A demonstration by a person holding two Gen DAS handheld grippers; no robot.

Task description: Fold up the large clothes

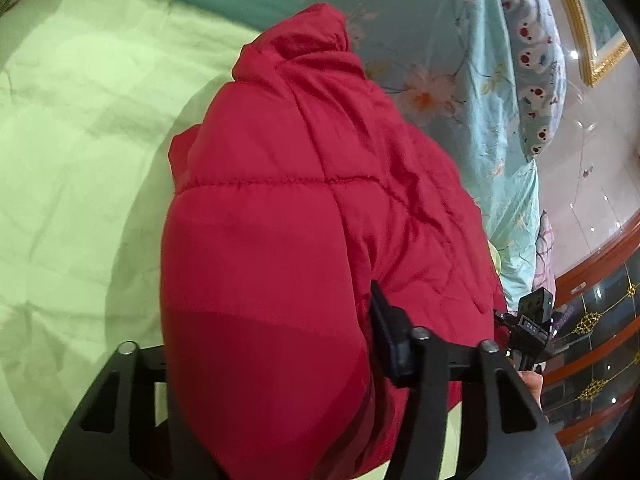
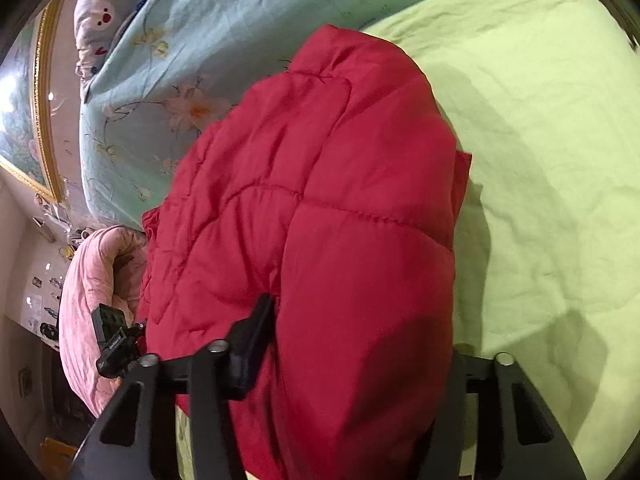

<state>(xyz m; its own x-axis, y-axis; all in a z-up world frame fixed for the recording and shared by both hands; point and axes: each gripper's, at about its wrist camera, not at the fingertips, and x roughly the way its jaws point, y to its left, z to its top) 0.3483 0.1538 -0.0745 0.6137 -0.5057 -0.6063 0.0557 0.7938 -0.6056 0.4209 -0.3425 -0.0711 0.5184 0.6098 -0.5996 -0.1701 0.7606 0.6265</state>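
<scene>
A red quilted padded jacket (image 1: 296,216) lies bunched on a light green bed sheet (image 1: 80,140). My left gripper (image 1: 280,344) is shut on a thick fold of the jacket; one black finger (image 1: 386,332) shows on the right of the fold, the other is hidden under the fabric. In the right wrist view the same jacket (image 2: 340,208) fills the middle. My right gripper (image 2: 352,340) is shut on its near fold, with one finger (image 2: 252,340) showing on the left and the other hidden. Each gripper shows at the edge of the other's view.
A turquoise floral quilt (image 1: 472,92) and a cartoon-print pillow (image 1: 536,72) lie beyond the jacket. A pink quilt (image 2: 96,280) sits at the bed edge. The green sheet (image 2: 540,140) spreads wide beside the jacket. Wooden furniture (image 1: 592,320) stands off the bed.
</scene>
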